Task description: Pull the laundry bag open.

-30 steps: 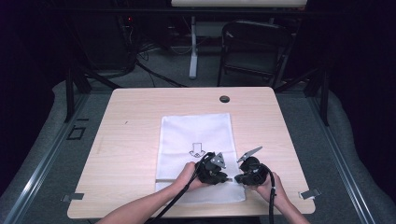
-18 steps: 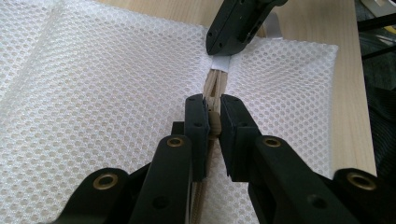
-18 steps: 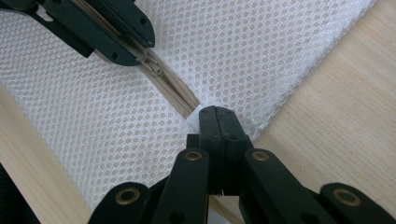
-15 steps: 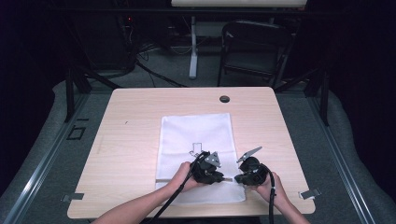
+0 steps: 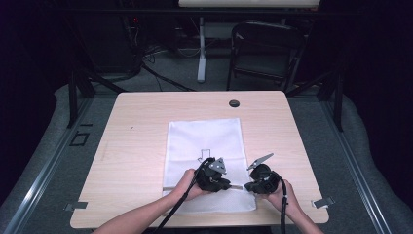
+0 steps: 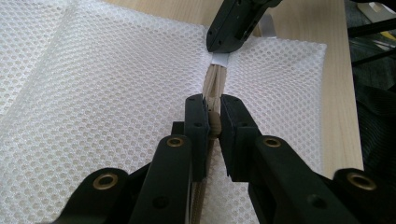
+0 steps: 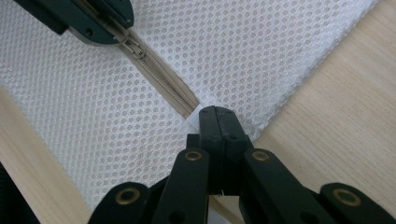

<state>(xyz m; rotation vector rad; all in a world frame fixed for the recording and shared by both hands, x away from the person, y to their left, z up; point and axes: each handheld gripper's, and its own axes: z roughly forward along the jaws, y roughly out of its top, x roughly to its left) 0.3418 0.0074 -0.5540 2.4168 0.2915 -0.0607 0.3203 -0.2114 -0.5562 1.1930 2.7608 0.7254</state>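
left gripper (image 6: 212,122) pinches zipper pull (image 6: 214,127) (right gripper (image 7: 217,122) clamps mesh bag (image 7: 261,51)).

Wooden table (image 5: 141,126) w/ dark round grommet (image 5: 234,103); folding chair (image 5: 265,53) behind (dim, prob. metal).

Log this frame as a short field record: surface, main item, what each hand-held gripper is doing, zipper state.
surface: wooden table
main item: white mesh bag, lying flat
left hand-held gripper: shut on the zipper pull
right hand-held gripper: shut on the zipper end tab at the bag's edge
zipper: closed between the two grippers
other: dark round port at the table's far edge
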